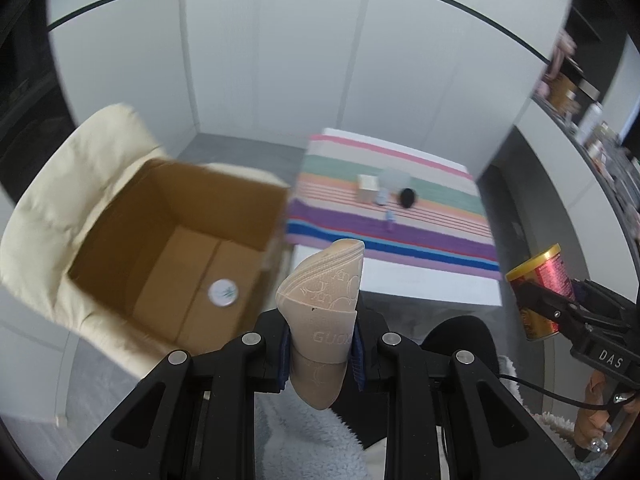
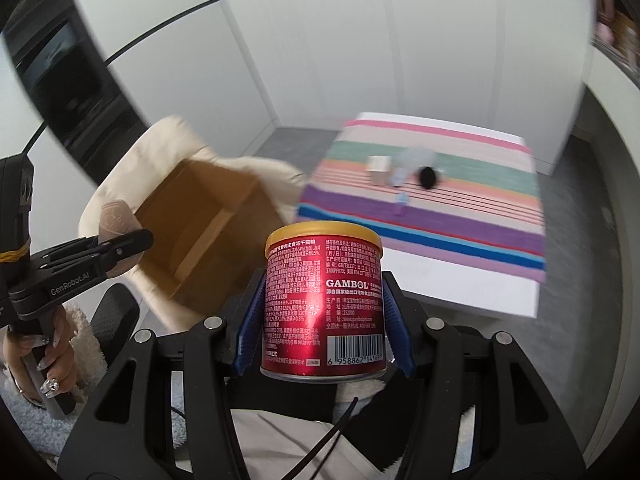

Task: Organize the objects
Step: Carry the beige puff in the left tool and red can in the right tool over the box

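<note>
We see pale wall panels (image 1: 280, 60) closing the far side of the room, with a strip of grey floor (image 1: 248, 152) open between them and the furniture. At left a cream chair (image 1: 60, 200) carries an open box (image 1: 160, 208); its right edge stands just beside the left edge of the counter (image 1: 420, 284), with a narrow gap between. Inside the box a small round white lid (image 1: 223, 292) lies on the bottom. A striped cloth (image 1: 400, 208) covers the far part of the counter, leaving a bare white band along the near edge. On the cloth, well apart from us, sit a small pale cube (image 1: 368, 188), a black round thing (image 1: 407, 197) and blurred clear items we cannot identify. A cluttered shelf (image 1: 592, 128) runs along the right. Our left hand-held gripper (image 1: 320, 356) is clamped on a beige insole (image 1: 324, 300), held upright near the box's right wall. Our right hand-held gripper (image 2: 324, 320) is clamped on a red can (image 2: 324, 300), above the counter's near edge.
</note>
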`<act>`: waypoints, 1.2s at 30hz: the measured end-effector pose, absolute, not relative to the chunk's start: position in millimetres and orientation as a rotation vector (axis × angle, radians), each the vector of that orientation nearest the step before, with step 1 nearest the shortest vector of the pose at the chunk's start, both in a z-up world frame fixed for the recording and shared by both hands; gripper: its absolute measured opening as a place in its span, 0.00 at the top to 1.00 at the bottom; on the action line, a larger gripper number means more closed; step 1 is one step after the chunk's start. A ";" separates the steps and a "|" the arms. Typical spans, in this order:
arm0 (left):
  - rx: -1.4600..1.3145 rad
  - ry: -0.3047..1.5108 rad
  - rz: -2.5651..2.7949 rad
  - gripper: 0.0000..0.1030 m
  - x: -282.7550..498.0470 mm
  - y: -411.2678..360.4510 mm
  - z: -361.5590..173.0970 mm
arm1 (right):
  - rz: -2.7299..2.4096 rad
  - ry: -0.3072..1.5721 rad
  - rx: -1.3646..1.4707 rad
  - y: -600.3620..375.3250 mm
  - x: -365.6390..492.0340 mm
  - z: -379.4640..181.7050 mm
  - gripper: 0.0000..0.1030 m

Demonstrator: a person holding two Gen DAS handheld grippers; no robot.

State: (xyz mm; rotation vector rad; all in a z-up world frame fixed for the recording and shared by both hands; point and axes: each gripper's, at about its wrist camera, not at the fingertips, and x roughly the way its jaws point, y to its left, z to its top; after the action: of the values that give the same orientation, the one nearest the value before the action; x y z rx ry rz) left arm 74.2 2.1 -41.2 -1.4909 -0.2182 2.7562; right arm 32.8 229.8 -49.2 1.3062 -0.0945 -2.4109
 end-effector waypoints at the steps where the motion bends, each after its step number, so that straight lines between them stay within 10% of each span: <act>1: -1.505 -0.234 2.770 0.77 76.7 -7.1 -42.6 | -2.370 -0.069 1.297 213.3 28.7 -50.5 0.45; 19: -1.713 -0.516 2.891 0.76 110.0 -125.5 -79.1 | -1.966 0.201 1.273 37.4 19.3 -82.1 0.45; 36: -1.773 -0.462 2.976 0.76 -17.3 -179.7 -118.8 | -1.999 0.263 1.262 -54.3 -77.1 -102.7 0.46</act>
State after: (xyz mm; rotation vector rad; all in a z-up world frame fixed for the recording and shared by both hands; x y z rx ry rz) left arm -17.3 -179.7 -118.8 -1.7729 -0.4625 2.9756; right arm -77.1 -54.3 -102.7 1.2620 0.2634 -1.9986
